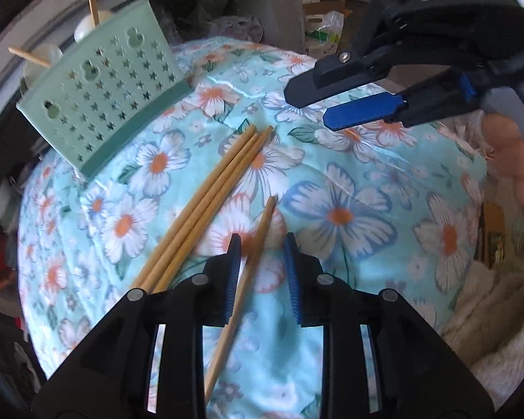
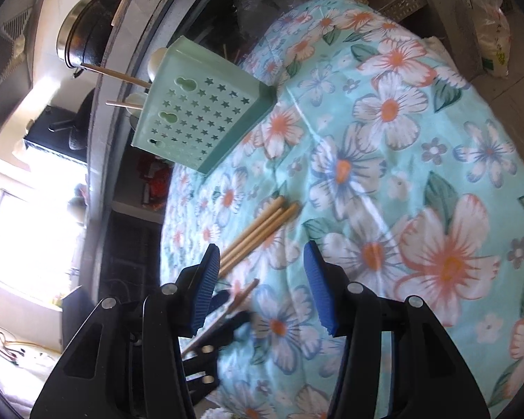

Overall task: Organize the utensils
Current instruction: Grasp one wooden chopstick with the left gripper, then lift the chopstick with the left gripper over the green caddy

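— Left hand-held gripper (image 1: 262, 242), from its own camera?
— Jaws apart, one thin wooden chopstick (image 1: 251, 262) between them, unpinched, on the flowered turquoise table (image 1: 349, 188). Three more chopsticks (image 1: 206, 195) lie beside; the mint-green star-perforated utensil holder (image 1: 104, 94) stands beyond.
— Right camera?
— Right hand-held gripper (image 2: 262, 265) apart, empty, above the same table.

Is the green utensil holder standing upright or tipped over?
Upright. The utensil holder stands on its base on the floral cloth, star-cut wall vertical, with chopstick ends poking out of its top.
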`<state>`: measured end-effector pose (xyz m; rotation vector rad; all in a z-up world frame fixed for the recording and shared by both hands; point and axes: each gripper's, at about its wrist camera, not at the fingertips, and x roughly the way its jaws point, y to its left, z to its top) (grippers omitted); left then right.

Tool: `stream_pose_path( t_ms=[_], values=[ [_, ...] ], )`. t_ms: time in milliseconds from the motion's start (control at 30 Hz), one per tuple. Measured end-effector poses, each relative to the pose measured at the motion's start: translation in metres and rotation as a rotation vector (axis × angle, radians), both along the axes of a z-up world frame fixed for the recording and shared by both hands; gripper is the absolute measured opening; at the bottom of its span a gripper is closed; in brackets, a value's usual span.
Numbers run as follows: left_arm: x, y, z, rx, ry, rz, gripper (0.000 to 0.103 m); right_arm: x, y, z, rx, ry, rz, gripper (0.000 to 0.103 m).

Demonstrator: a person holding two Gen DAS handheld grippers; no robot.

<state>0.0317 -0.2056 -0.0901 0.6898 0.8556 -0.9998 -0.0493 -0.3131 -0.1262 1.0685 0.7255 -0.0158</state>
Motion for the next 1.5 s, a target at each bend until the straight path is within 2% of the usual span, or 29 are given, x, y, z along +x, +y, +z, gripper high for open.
stream_pose_path(
  t_ms=[67, 233, 500, 567, 667, 833, 967, 1067, 1233, 1333, 1367, 1500],
  values=[
    [0.006, -0.005, -0.007, -0.009, 0.051, 0.028, 0.017, 0.006, 0.002, -0.002, 0.038, -0.007, 0.004, 0.045],
    [0.006, -0.002, 0.0, -0.044, 0.062, 0.056, 0.005, 0.019, 0.001, -0.014, 0.102, 0.019, -0.02, 0.038],
    [0.021, 0.035, 0.027, -0.147, 0.115, 0.181, 0.004, 0.037, -0.011, -0.042, 0.189, 0.061, -0.123, 0.025],
    [0.026, 0.041, 0.034, -0.183, 0.136, 0.212, 0.004, 0.039, -0.014, -0.049, 0.213, 0.064, -0.15, 0.012],
    [0.035, 0.049, 0.041, -0.223, 0.155, 0.254, 0.004, 0.038, -0.017, -0.054, 0.236, 0.045, -0.179, 0.01],
    [0.045, 0.062, 0.046, -0.258, 0.18, 0.293, 0.004, 0.029, -0.036, -0.036, 0.185, -0.002, -0.247, 0.009],
    [0.049, 0.064, 0.042, -0.263, 0.193, 0.315, 0.004, 0.024, -0.048, -0.032, 0.187, 0.006, -0.264, 0.014],
    [0.052, 0.065, 0.041, -0.274, 0.202, 0.323, 0.004, 0.021, -0.047, -0.036, 0.207, 0.019, -0.261, 0.024],
    [0.053, 0.067, 0.04, -0.277, 0.217, 0.333, 0.004, 0.03, -0.041, -0.054, 0.243, 0.055, -0.266, 0.025],
    [0.052, 0.068, 0.04, -0.279, 0.215, 0.338, 0.004, 0.033, -0.039, -0.059, 0.249, 0.061, -0.279, 0.017],
    [0.052, 0.069, 0.039, -0.279, 0.217, 0.342, 0.004, 0.034, -0.039, -0.059, 0.248, 0.06, -0.282, 0.011],
    [0.054, 0.071, 0.041, -0.285, 0.216, 0.357, 0.004, 0.033, -0.037, -0.054, 0.243, 0.038, -0.298, 0.009]
  ],
)
